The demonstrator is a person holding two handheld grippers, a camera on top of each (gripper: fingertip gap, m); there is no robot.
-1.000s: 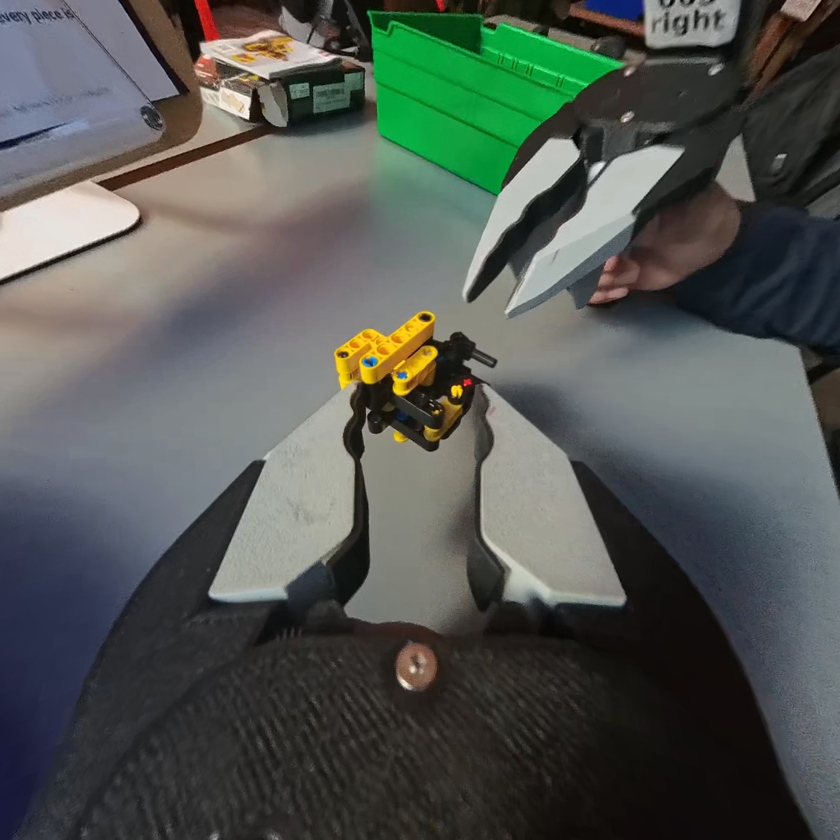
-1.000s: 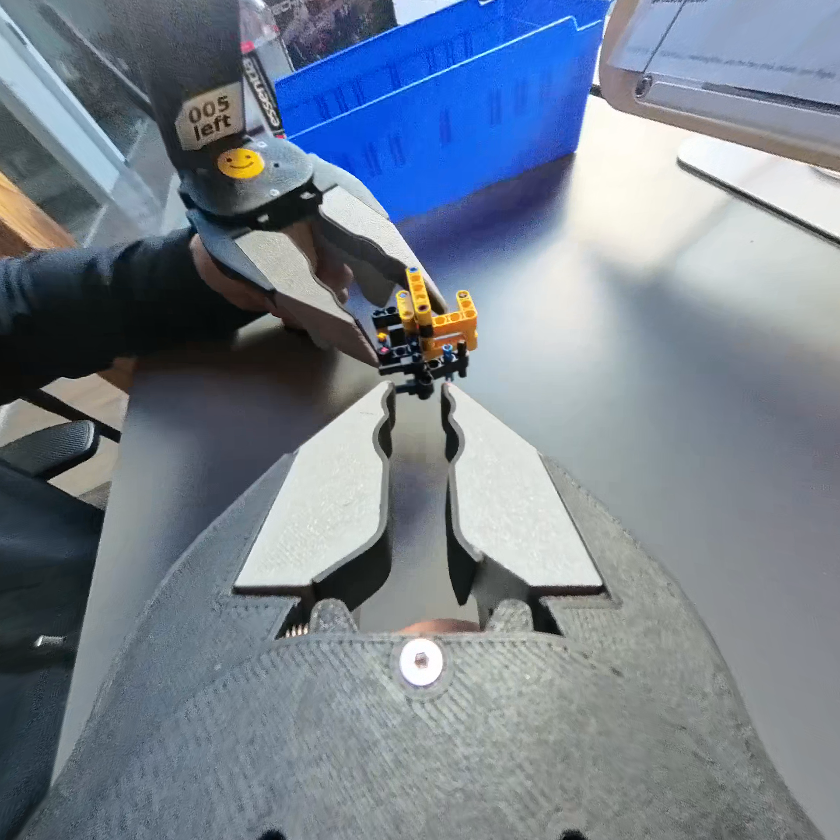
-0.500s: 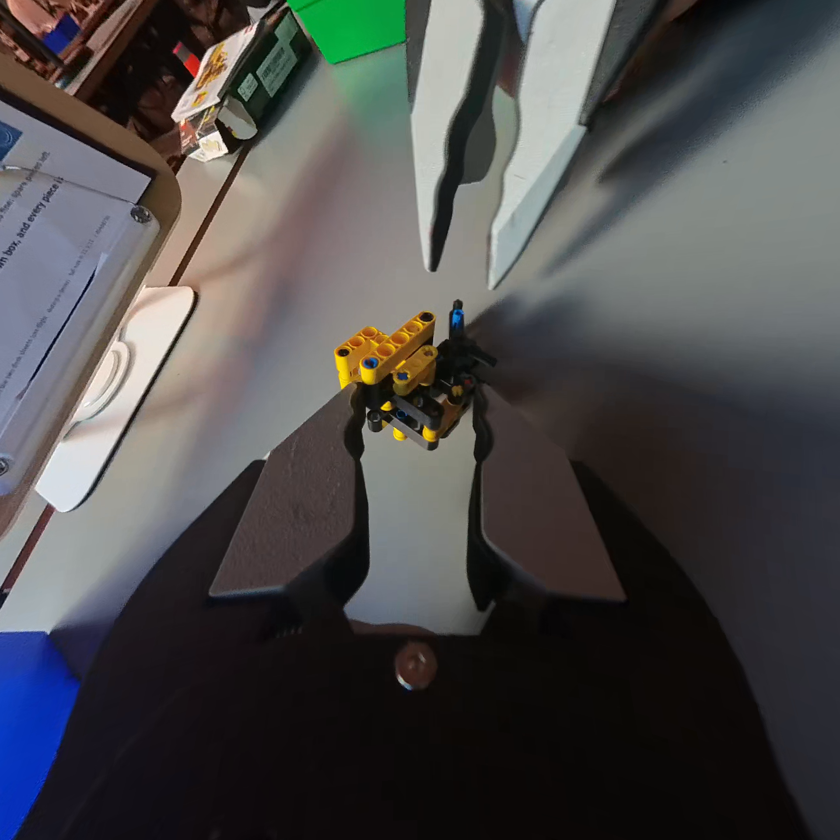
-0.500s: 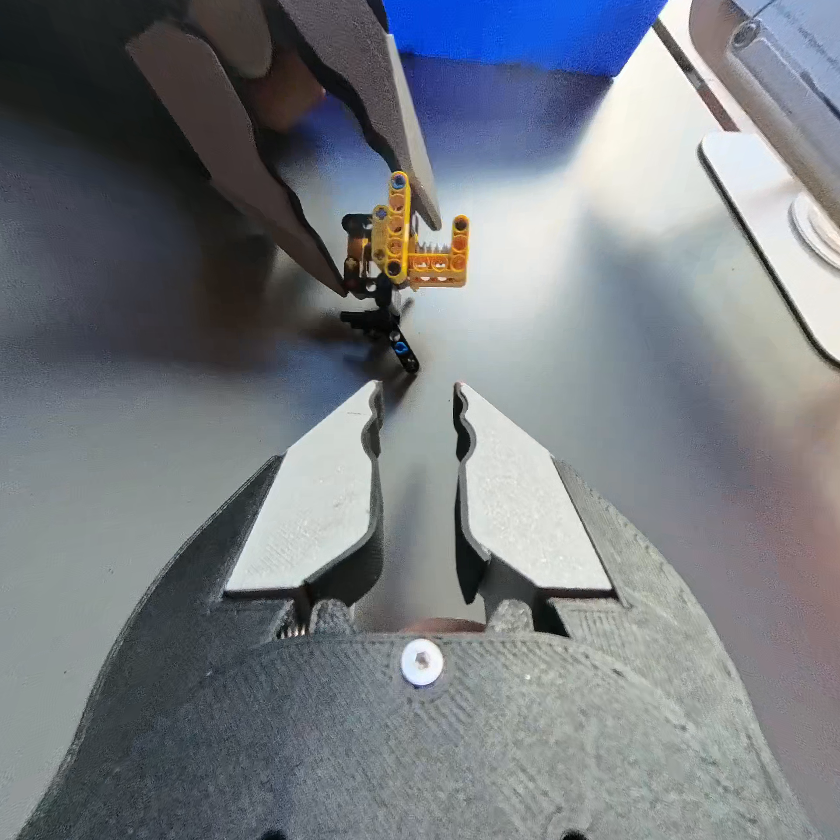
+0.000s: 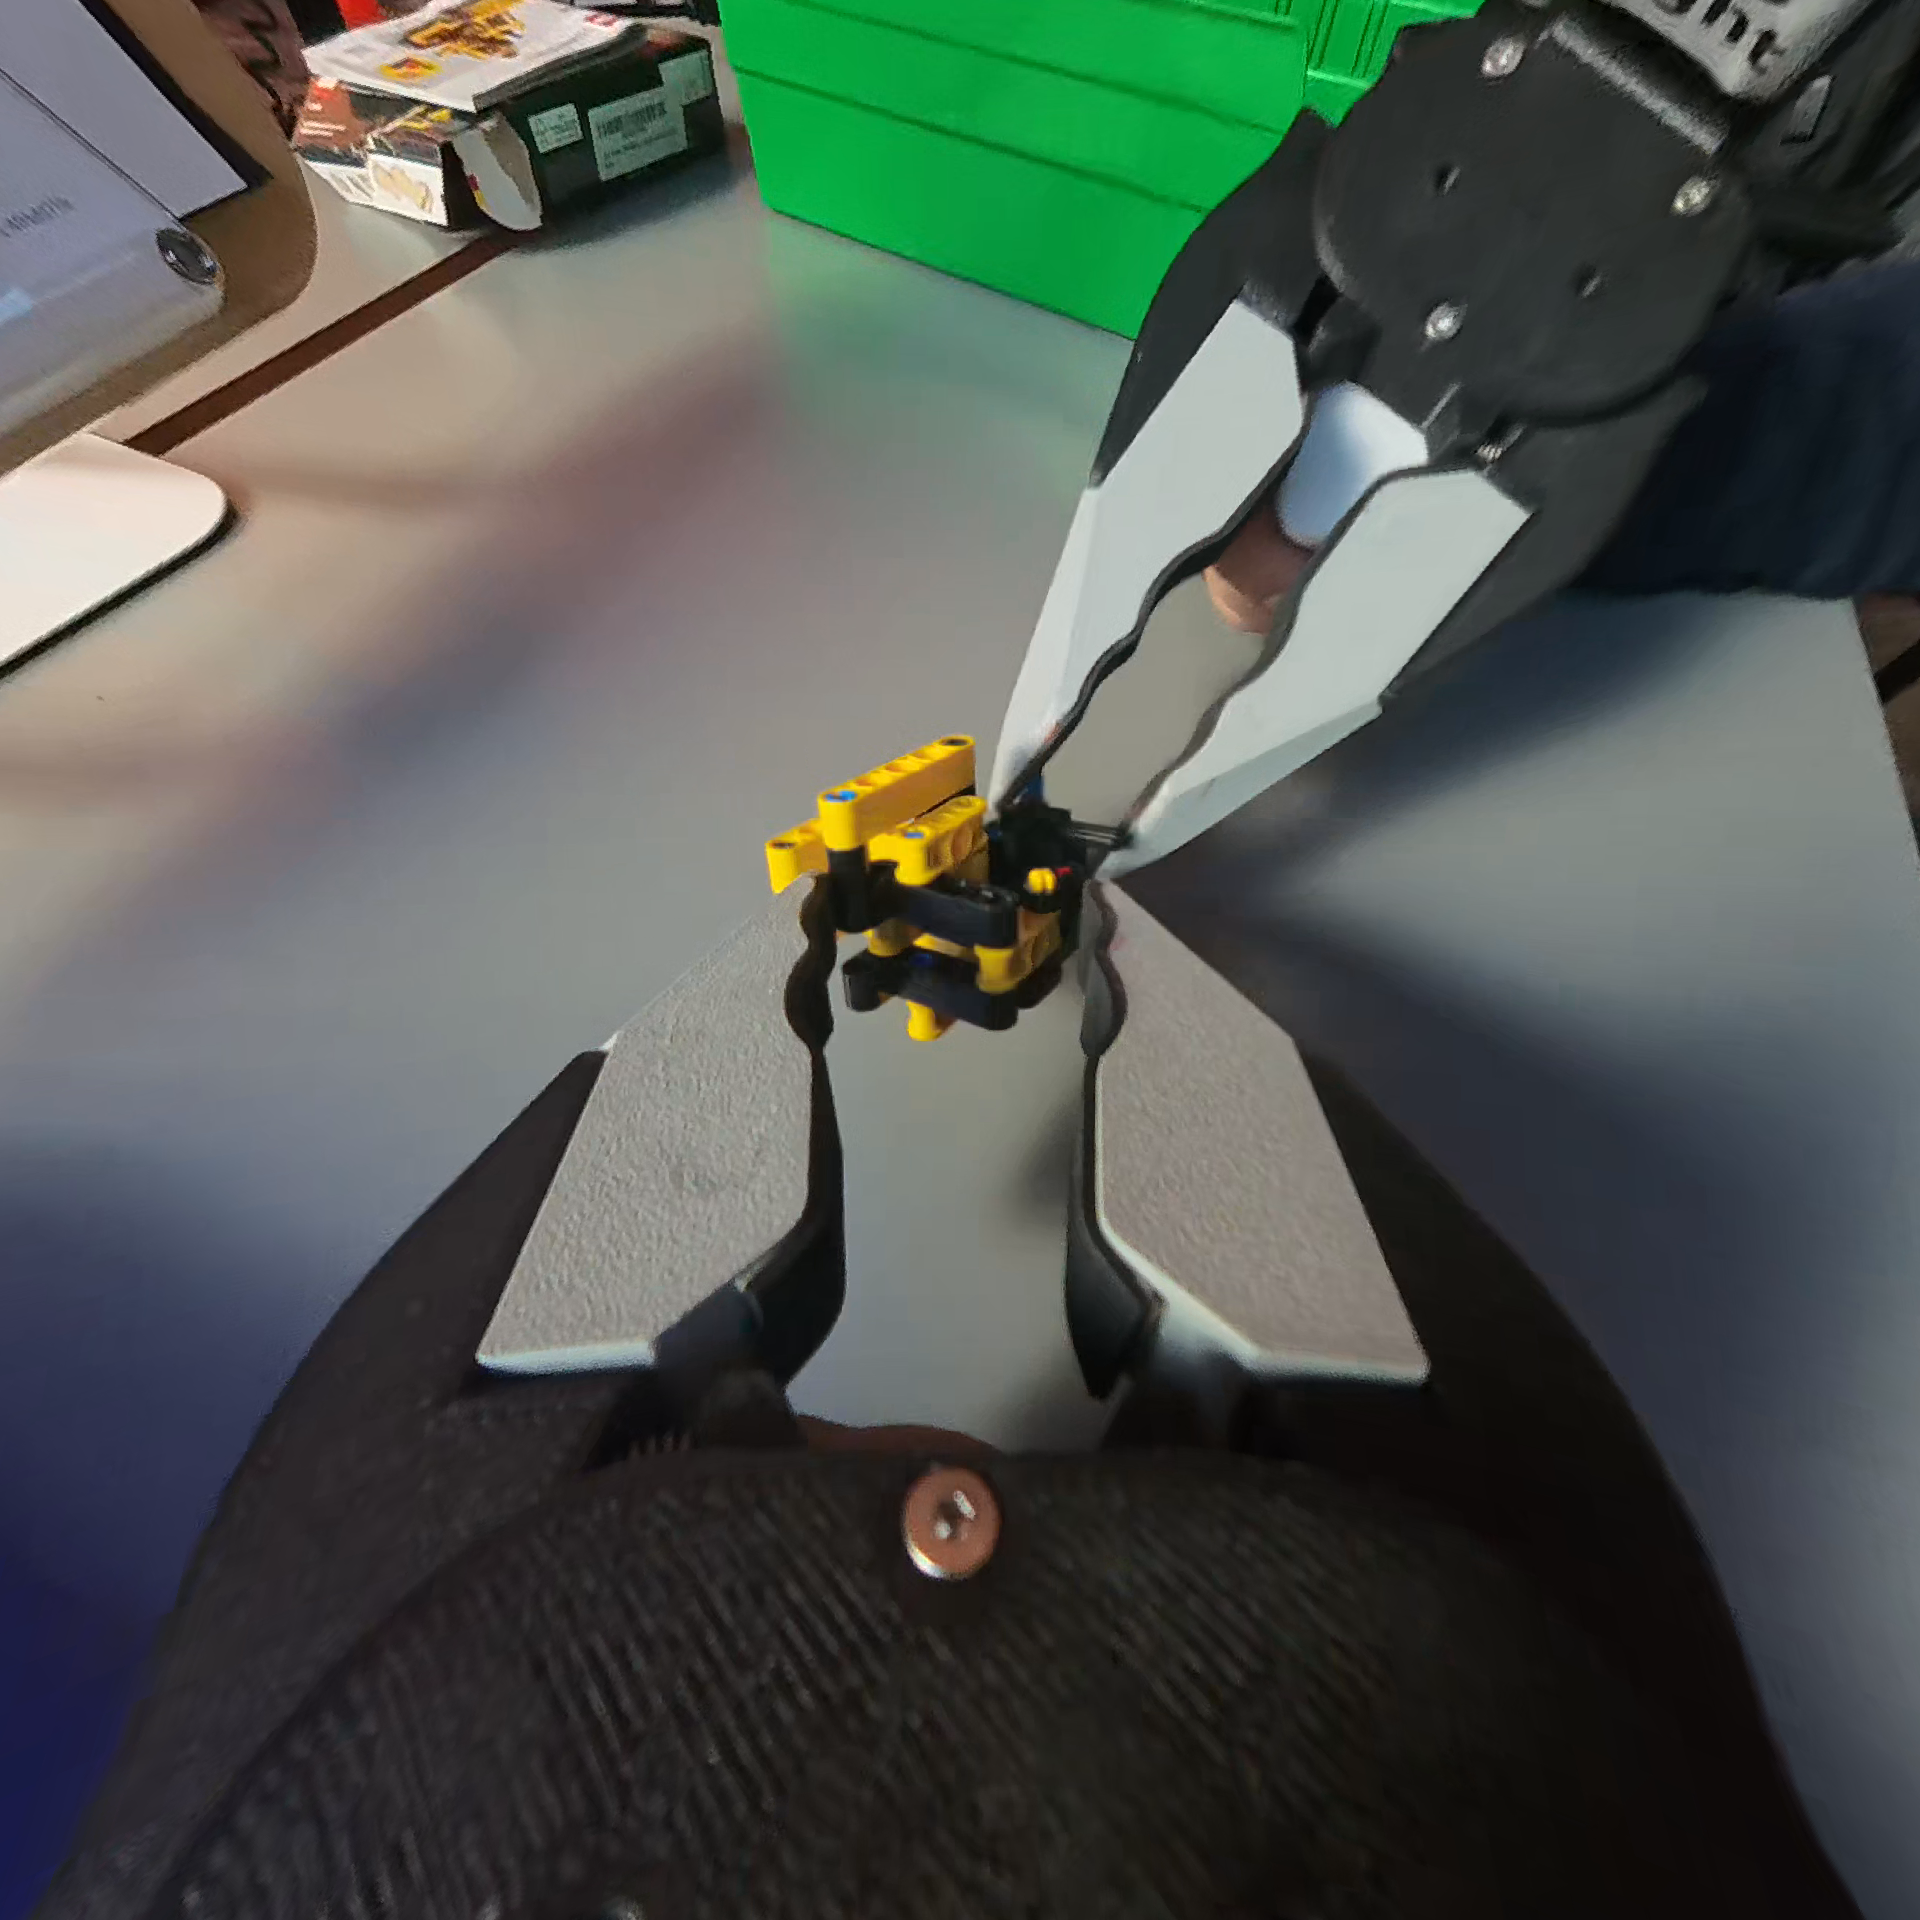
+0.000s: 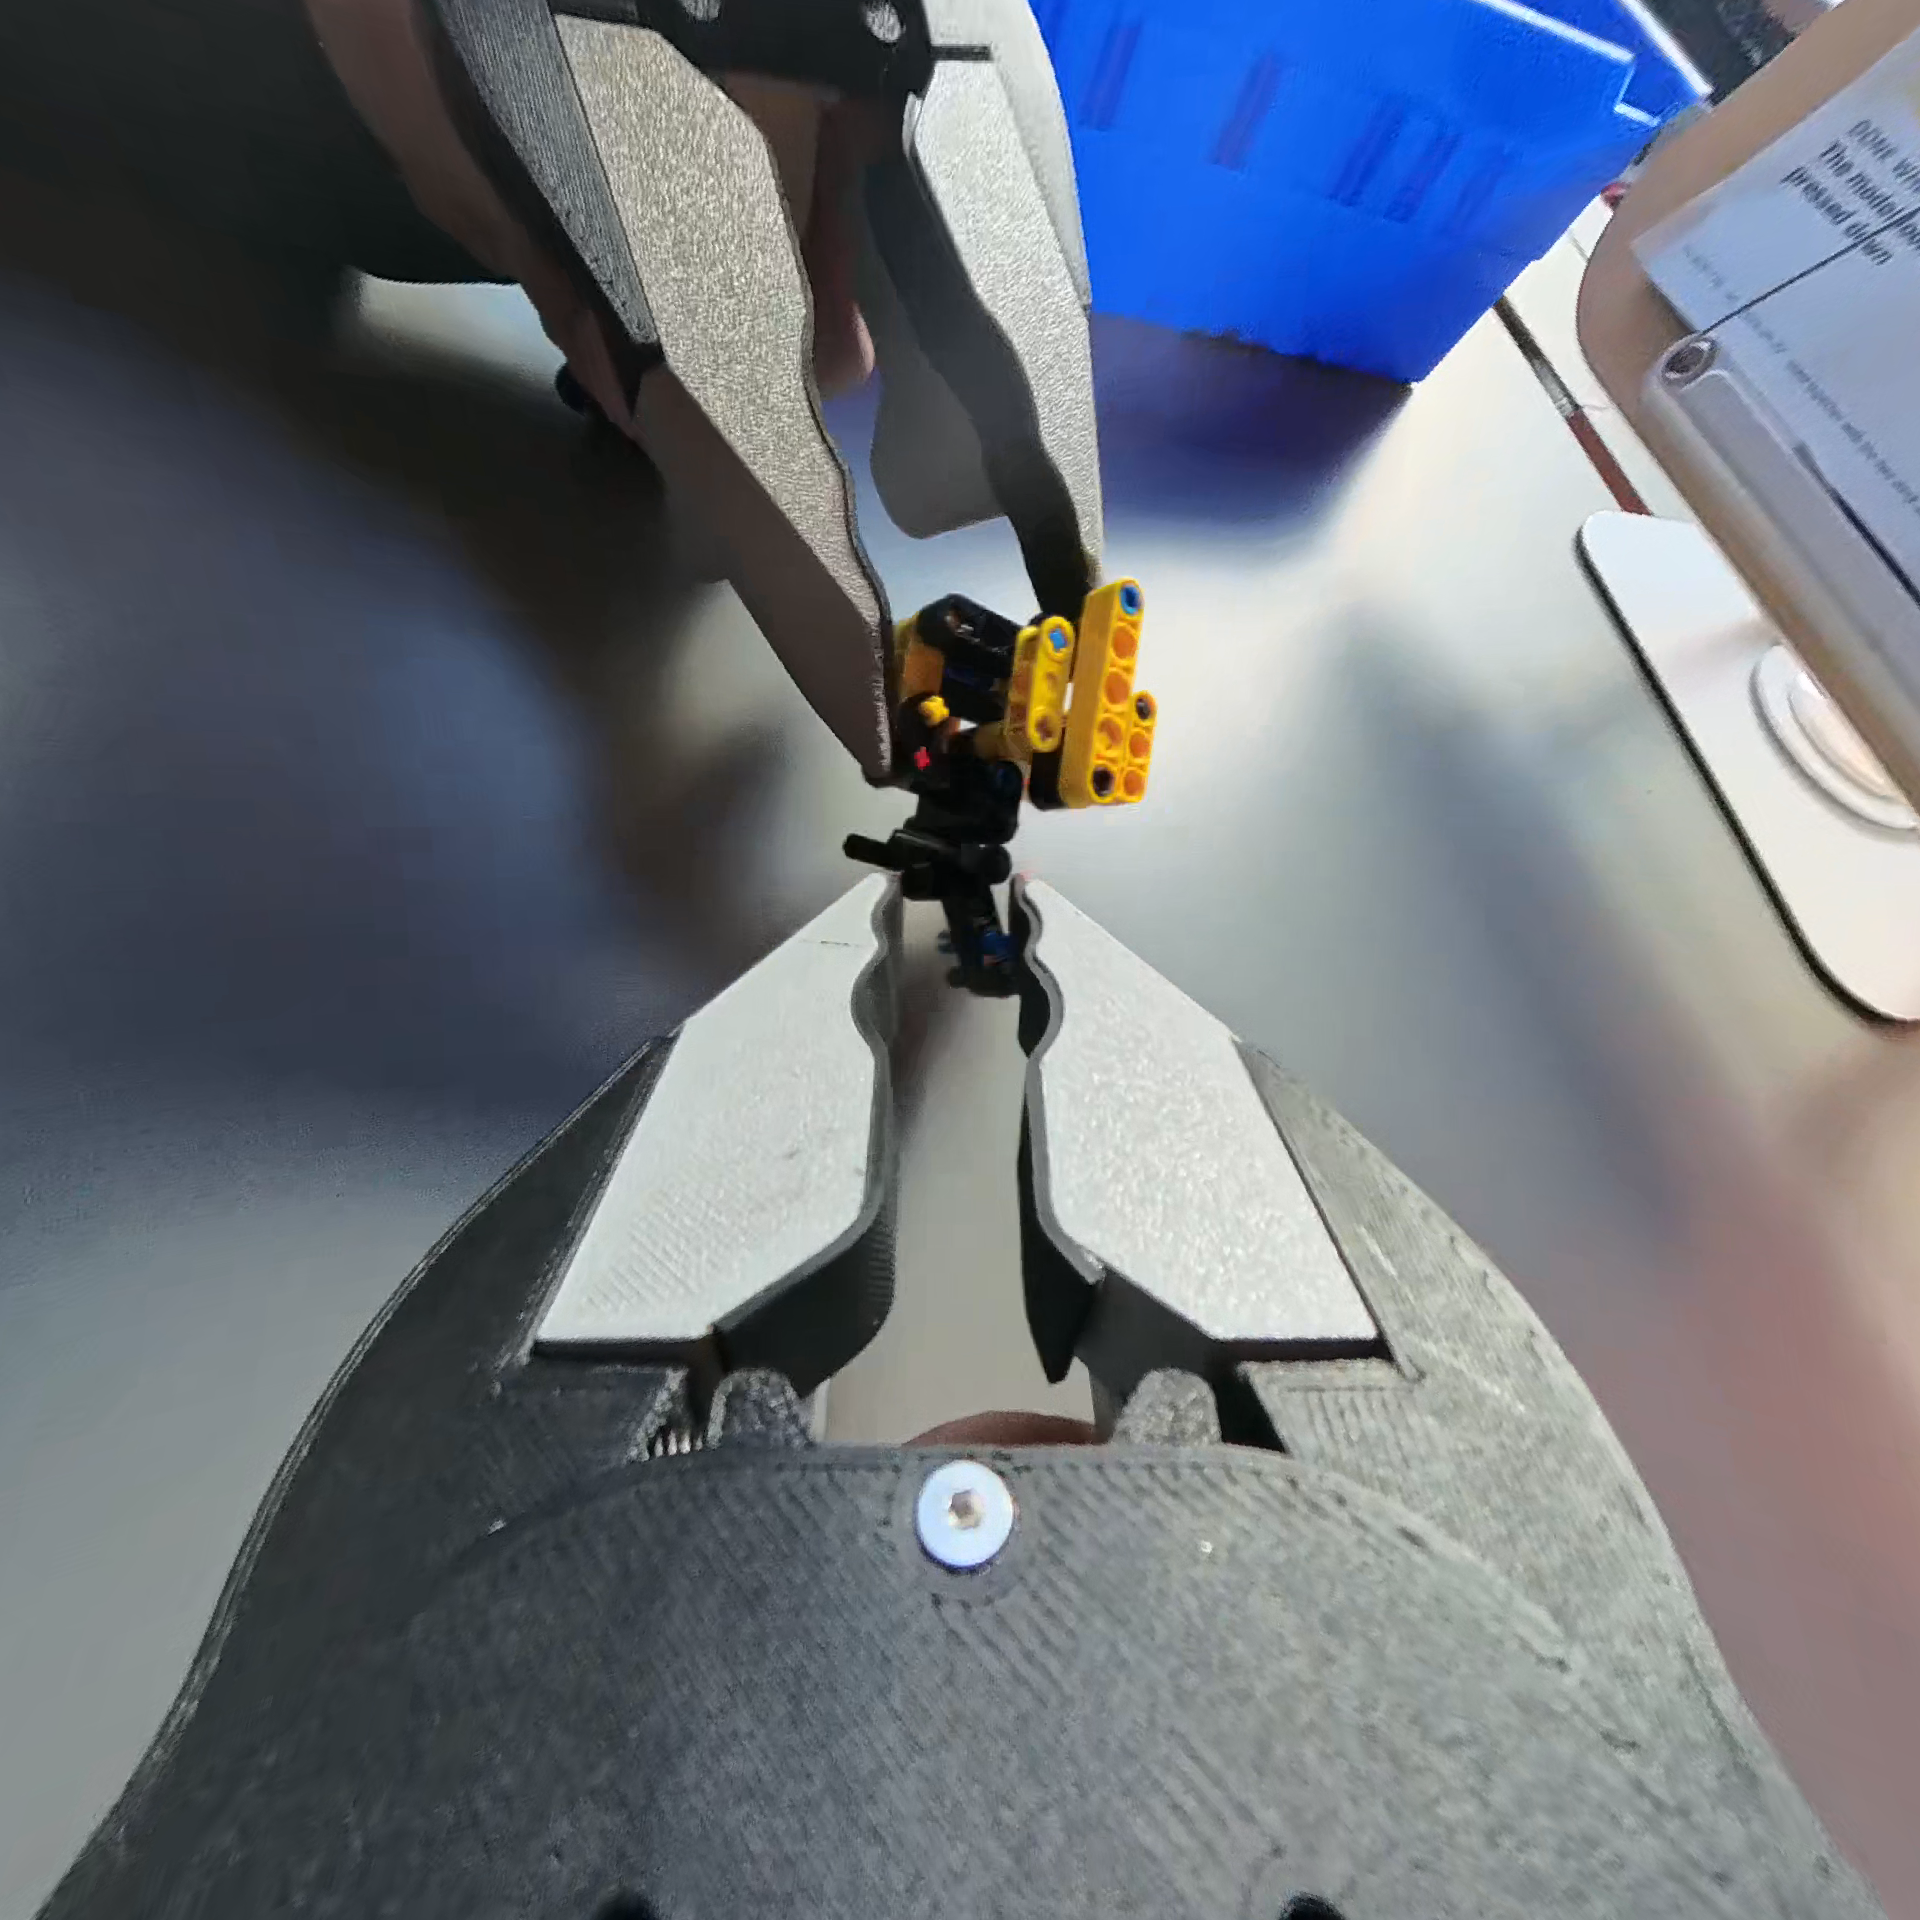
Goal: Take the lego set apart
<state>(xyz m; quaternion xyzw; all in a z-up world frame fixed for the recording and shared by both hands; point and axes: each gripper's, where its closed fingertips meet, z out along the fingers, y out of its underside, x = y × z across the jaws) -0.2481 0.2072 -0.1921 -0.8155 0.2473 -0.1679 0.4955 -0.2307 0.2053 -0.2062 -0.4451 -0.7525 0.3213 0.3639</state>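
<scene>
A small yellow and black lego set [image 5: 925, 894] is held above the grey table [image 5: 520, 623]. My left gripper [image 5: 945, 914] is shut on its lower black and yellow body. In the right wrist view the set [image 6: 1101, 707] hangs from the left gripper [image 6: 977, 675], its yellow beams pointing right. My right gripper [image 6: 956, 894] has its fingertips closed around a black piece [image 6: 971, 935] that sticks out of the set's near end. In the left wrist view the right gripper [image 5: 1065, 821] comes down from the upper right onto that black piece [image 5: 1049, 831].
A green bin [image 5: 987, 156] stands at the back of the table, with an opened cardboard box [image 5: 499, 114] to its left. A blue bin [image 6: 1330, 177] stands on the opposite side. A monitor on a white base [image 6: 1714, 727] stands at the table's edge.
My right gripper has moved in to the set and narrowed around the black piece. The left gripper has tilted with the set and still holds it.
</scene>
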